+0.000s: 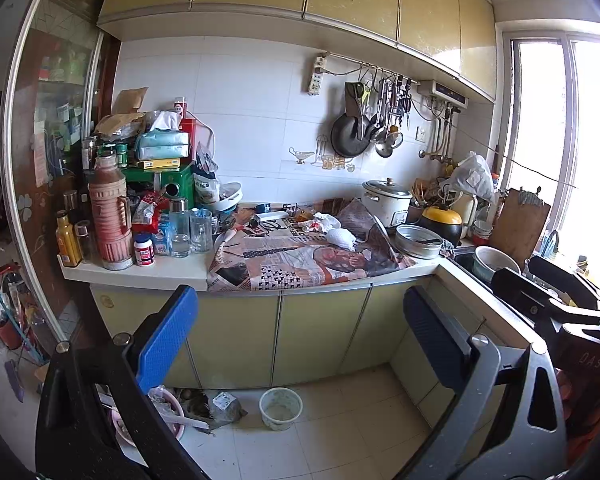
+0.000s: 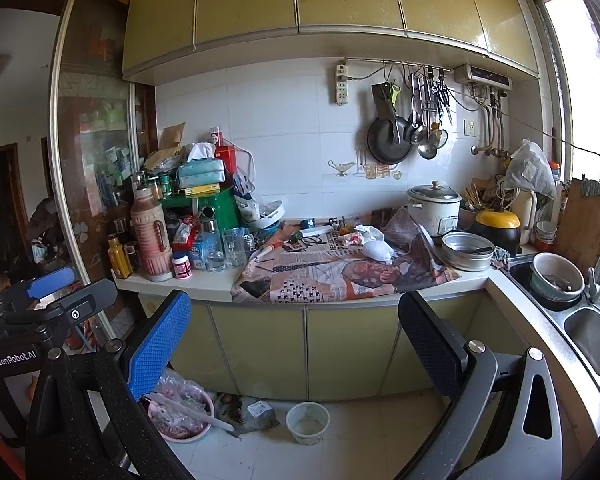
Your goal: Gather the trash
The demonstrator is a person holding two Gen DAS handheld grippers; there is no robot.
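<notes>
Crumpled white paper and wrappers (image 1: 323, 222) (image 2: 365, 234) lie on a newspaper (image 1: 292, 264) (image 2: 312, 280) spread over the kitchen counter, with a white foam net (image 1: 342, 238) (image 2: 377, 251) just in front of them. My left gripper (image 1: 300, 340) is open and holds nothing, well short of the counter and in front of the cabinet doors. My right gripper (image 2: 296, 344) is also open with nothing in it, at about the same distance. Each gripper shows at the edge of the other's view: the right one (image 1: 548, 292), the left one (image 2: 56, 292).
On the floor stand a pink basin of scraps (image 2: 182, 412), a grey bag (image 2: 254, 410) and a small white bucket (image 2: 308, 422). Bottles, jars and boxes crowd the counter's left end (image 1: 112, 216). A rice cooker (image 2: 434, 206), pots and a double sink (image 2: 588, 336) are on the right.
</notes>
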